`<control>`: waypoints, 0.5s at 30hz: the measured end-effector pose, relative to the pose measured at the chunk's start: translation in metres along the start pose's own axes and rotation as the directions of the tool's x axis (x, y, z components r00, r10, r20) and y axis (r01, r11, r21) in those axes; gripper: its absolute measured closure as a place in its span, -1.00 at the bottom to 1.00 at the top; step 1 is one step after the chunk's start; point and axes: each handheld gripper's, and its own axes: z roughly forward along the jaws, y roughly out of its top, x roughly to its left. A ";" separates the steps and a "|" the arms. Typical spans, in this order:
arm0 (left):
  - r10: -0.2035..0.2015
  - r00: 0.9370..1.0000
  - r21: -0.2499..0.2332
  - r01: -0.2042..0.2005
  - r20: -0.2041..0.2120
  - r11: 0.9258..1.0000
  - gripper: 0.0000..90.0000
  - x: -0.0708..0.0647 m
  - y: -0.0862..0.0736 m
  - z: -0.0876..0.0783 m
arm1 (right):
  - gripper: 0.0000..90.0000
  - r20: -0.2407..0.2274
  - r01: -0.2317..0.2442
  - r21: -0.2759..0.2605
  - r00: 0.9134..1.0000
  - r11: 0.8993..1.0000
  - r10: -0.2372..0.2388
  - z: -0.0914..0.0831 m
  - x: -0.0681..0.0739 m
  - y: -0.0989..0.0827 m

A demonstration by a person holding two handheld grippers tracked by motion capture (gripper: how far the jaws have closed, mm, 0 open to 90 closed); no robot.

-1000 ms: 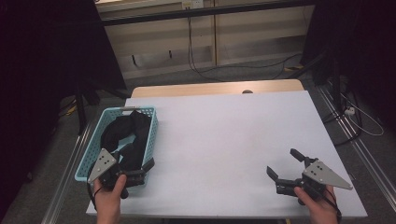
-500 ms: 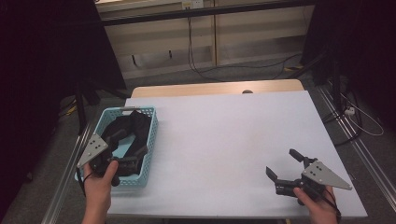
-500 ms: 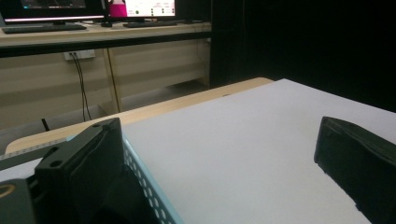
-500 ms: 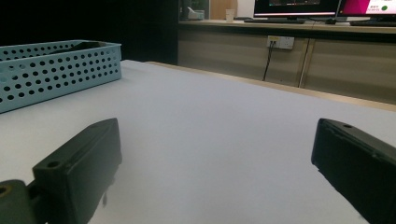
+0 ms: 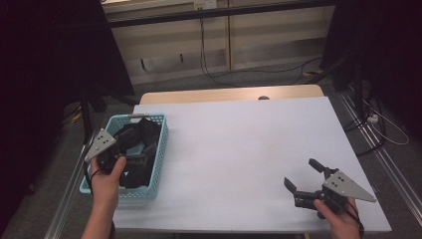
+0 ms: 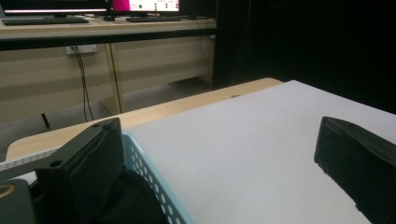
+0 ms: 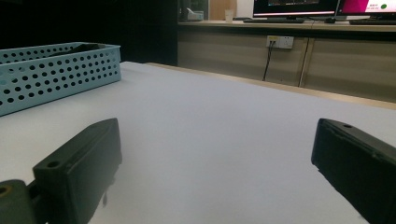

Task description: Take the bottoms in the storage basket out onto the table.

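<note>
A light blue perforated basket [image 5: 160,144] sits at the table's left edge with a heap of black, cloth-like stuff [image 5: 144,130] inside. My left gripper [image 5: 133,153] hovers over the basket's near half, jaws open wide with nothing between them. In the left gripper view its left jaw is above the basket rim [image 6: 148,173] and the black stuff [image 6: 126,198], its right jaw above the white tabletop. My right gripper [image 5: 301,173] rests low at the table's front right, open and empty, facing the basket [image 7: 56,72] across the table.
The white table [image 5: 239,149] has a wooden strip [image 5: 229,93] along its far edge. Cables lie on the floor beyond it. Dark curtains flank both sides, and a desk with monitors [image 7: 299,7] stands farther off.
My left gripper has moved from the table's front edge back and to the left, and now hangs over the basket. The right gripper has stayed put.
</note>
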 end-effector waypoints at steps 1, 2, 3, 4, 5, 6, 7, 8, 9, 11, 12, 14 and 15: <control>-0.006 1.000 0.002 0.006 0.004 1.000 -0.96 0.002 -0.001 0.001 | -0.98 -0.003 0.000 0.003 1.000 1.000 0.000 0.000 0.000 0.000; 0.001 1.000 0.003 -0.001 0.002 1.000 -0.96 0.003 -0.001 0.003 | -0.98 -0.004 0.000 0.005 1.000 1.000 0.000 0.000 -0.001 0.000; 0.004 1.000 0.006 -0.004 -0.002 1.000 -0.96 0.005 -0.002 0.005 | -0.98 -0.003 0.000 0.005 1.000 1.000 0.000 0.000 -0.001 0.000; -0.003 1.000 0.008 0.003 -0.001 1.000 -0.96 0.007 -0.003 0.006 | -0.98 -0.002 -0.005 0.002 1.000 1.000 0.005 0.000 0.000 0.000; -0.001 1.000 0.013 0.001 -0.001 1.000 -0.96 0.008 -0.004 0.008 | -0.98 -0.003 -0.001 0.004 1.000 1.000 0.001 0.000 -0.001 0.000; 0.007 1.000 0.022 -0.006 -0.005 1.000 -0.96 0.010 -0.005 0.010 | -0.98 -0.003 -0.001 0.004 1.000 1.000 0.001 0.000 -0.001 0.000; 0.011 1.000 0.028 -0.011 -0.008 1.000 -0.96 0.012 -0.005 0.011 | -0.98 -0.004 -0.001 0.005 1.000 1.000 0.001 0.000 -0.001 0.000; 0.012 1.000 0.032 -0.011 -0.011 0.999 -0.96 0.014 -0.006 0.012 | -0.98 -0.004 0.000 0.005 1.000 1.000 0.000 0.000 -0.001 -0.001; 0.005 1.000 0.032 -0.004 -0.015 0.999 -0.96 0.016 -0.007 0.013 | -0.98 -0.004 0.001 0.005 1.000 1.000 -0.001 0.000 -0.001 -0.001; 0.008 1.000 0.043 -0.007 -0.022 0.999 -0.96 0.020 -0.008 0.015 | -0.98 -0.002 0.002 0.006 1.000 1.000 -0.002 0.000 -0.001 -0.001; 0.010 1.000 0.051 -0.009 -0.023 0.999 -0.96 0.022 -0.008 0.016 | -0.98 -0.002 0.002 0.006 1.000 1.000 -0.002 0.000 -0.001 -0.001; 0.003 1.000 0.056 -0.001 -0.029 0.998 -0.96 0.026 -0.010 0.018 | -0.98 -0.003 0.005 0.008 1.000 1.000 -0.005 0.000 -0.001 -0.001; 0.003 1.000 0.061 -0.001 -0.031 0.998 -0.96 0.027 -0.011 0.019 | -0.98 -0.004 0.004 0.008 1.000 1.000 -0.004 0.001 -0.001 -0.001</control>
